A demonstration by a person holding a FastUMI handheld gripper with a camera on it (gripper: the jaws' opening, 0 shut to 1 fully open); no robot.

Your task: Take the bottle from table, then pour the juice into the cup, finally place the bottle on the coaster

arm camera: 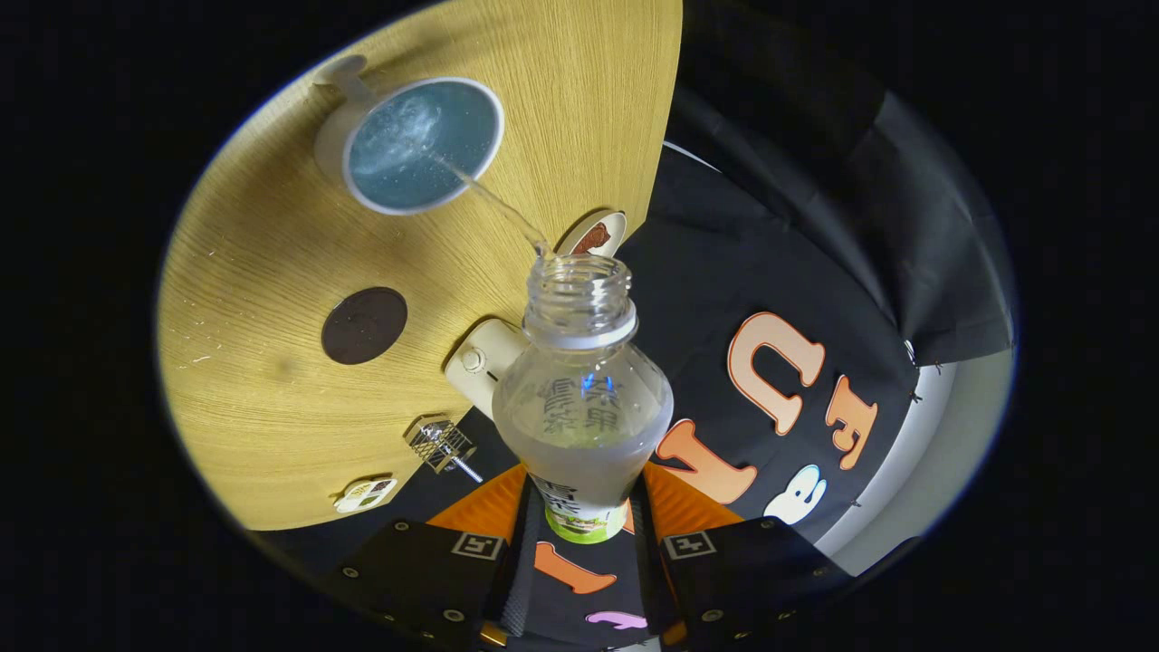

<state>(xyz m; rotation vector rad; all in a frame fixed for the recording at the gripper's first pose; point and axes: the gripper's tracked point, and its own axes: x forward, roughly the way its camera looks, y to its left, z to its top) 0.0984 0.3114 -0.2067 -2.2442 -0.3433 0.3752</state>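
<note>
The pouring step is in hand. The bottle [582,398] is held between the jaws of the gripper [584,530], which are closed on its lower body from both sides, just above the label band. The bottle is tipped well over, its open, uncapped neck pointed out over the wooden counter [263,263], and a thin clear stream is seen arcing from the mouth into the cup [421,145]. The cup, white-walled with a handle on its far side, stands on the counter well beyond the bottle mouth; liquid with bubbles is already seen inside it. Some pale liquid is left in the bottle's lower part.

The coaster is judged to be the dark round disc [364,325] lying flat on the counter, between the cup and the jaws and to one side of the bottle. Near the counter's edge lie a small white device [477,362], a small metal piece [442,445] and a small round item with a brown picture [595,237].

Next, the bottle must be righted so that the stream is cut off cleanly, then carried across to the disc, lowered upright on its centre, and only then released by the jaws.
</note>
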